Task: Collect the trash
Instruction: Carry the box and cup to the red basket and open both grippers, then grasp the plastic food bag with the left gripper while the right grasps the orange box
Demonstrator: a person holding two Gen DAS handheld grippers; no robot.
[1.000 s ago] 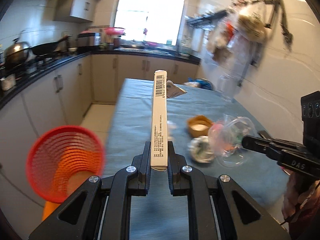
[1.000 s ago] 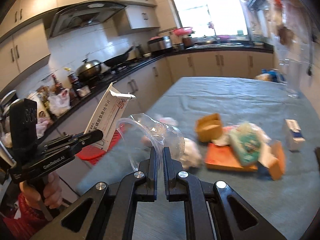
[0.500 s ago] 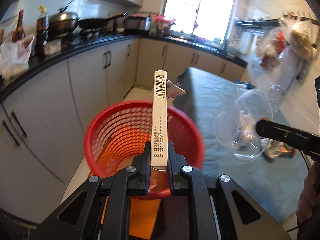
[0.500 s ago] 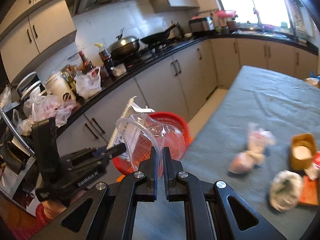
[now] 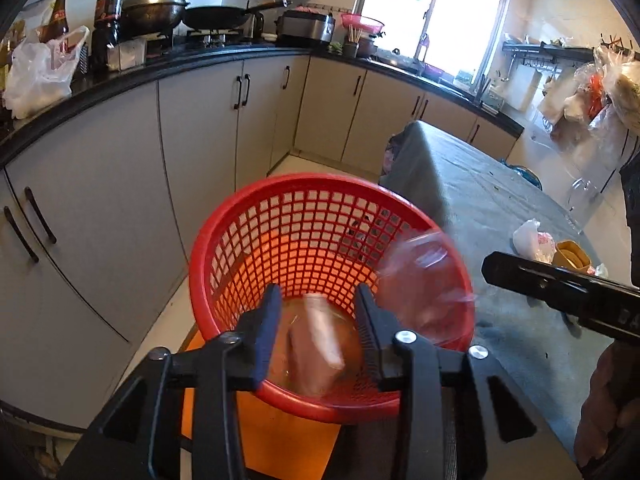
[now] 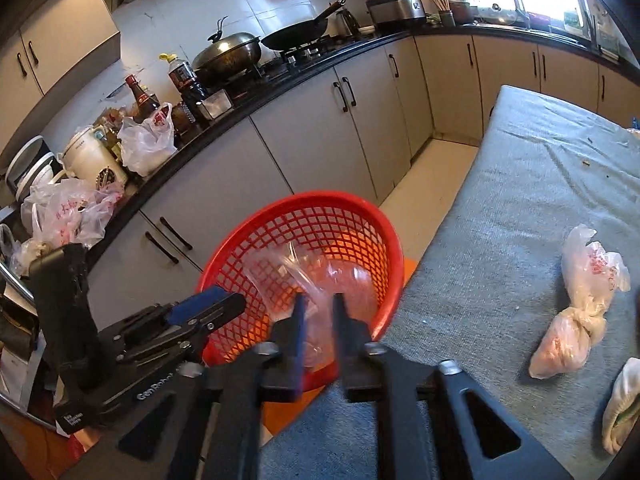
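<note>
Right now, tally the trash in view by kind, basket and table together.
Pale box, blurred, in the red basket: 1
Clear plastic container, in the basket: 1
Tied plastic bag, on the table: 1
Small yellow tub, on the table: 1
White-green wad, table edge: 1
Total: 5

One basket (image 5: pixel 320 216), two tools (image 5: pixel 316 320) (image 6: pixel 318 312)

Home kitchen: grey base cabinets (image 5: pixel 200 128), wok (image 5: pixel 224 16) on the hob at 11 o'clock, window (image 5: pixel 436 12) at 1 o'clock.
</note>
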